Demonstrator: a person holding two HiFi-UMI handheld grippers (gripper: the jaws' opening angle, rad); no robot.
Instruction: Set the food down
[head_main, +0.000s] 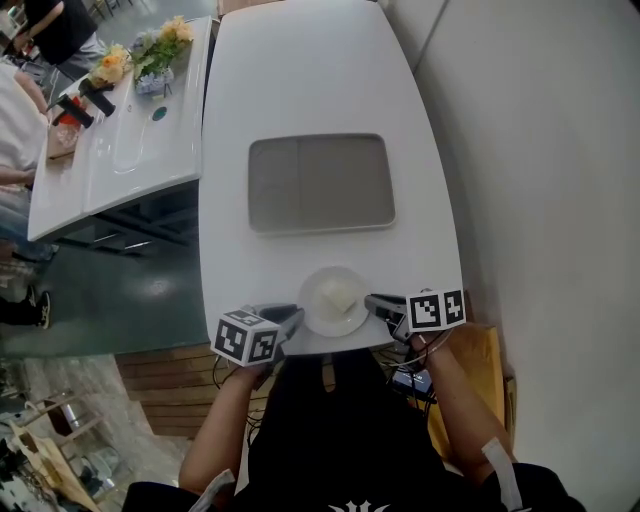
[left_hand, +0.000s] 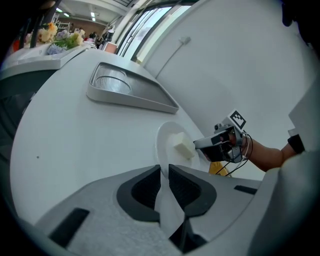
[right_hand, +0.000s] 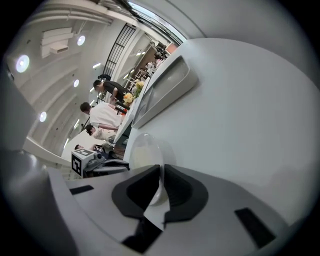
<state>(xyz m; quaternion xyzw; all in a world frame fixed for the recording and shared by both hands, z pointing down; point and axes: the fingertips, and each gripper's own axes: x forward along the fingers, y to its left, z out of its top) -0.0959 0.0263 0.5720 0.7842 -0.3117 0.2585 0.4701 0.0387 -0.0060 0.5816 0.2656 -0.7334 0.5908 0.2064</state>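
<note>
Here, the left gripper (head_main: 290, 316) is clamped on the left rim of the white plate (head_main: 318, 322), which is at the near edge of the table (head_main: 300, 80), short of the grey tray (head_main: 320, 182). The plate looks stiff, smooth and breakable, and the pale block of food (head_main: 342, 296) on it lies loose and would likely slide if tilted. The right gripper (head_main: 380, 303) pinches the opposite rim, which makes for a balanced hold.

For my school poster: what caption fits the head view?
Left gripper and right gripper pinch the white plate of pale food.
</note>
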